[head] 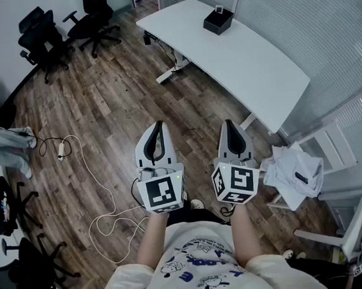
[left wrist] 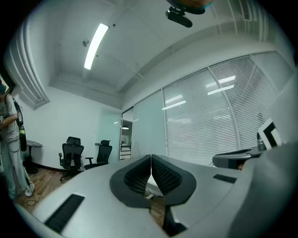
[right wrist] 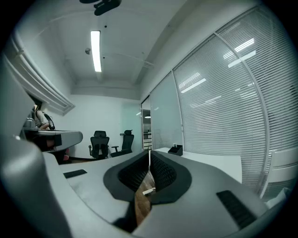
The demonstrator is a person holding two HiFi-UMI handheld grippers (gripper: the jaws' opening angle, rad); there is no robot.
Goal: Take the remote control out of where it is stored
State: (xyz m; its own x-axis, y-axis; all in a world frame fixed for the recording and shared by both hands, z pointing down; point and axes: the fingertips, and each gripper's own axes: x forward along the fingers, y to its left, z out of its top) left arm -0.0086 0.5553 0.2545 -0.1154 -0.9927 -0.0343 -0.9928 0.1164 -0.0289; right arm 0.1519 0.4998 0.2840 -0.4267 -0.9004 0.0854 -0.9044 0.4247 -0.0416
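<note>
A black open box (head: 217, 22) stands at the far end of the white desk (head: 249, 60), with a small pale item (head: 219, 9) sticking up out of it; too small to tell whether that is the remote control. The same box (right wrist: 175, 149) shows far off in the right gripper view. My left gripper (head: 159, 126) and right gripper (head: 228, 124) are held side by side above the wood floor, well short of the desk. Both are shut with nothing between the pads, as the left gripper view (left wrist: 151, 159) and the right gripper view (right wrist: 149, 154) show.
Two black office chairs (head: 66, 28) stand at the back left. A white cable with a power strip (head: 61, 149) trails over the floor on the left. A white chair with a crumpled white cloth (head: 293, 170) is close on the right. A person (left wrist: 9, 139) stands at far left.
</note>
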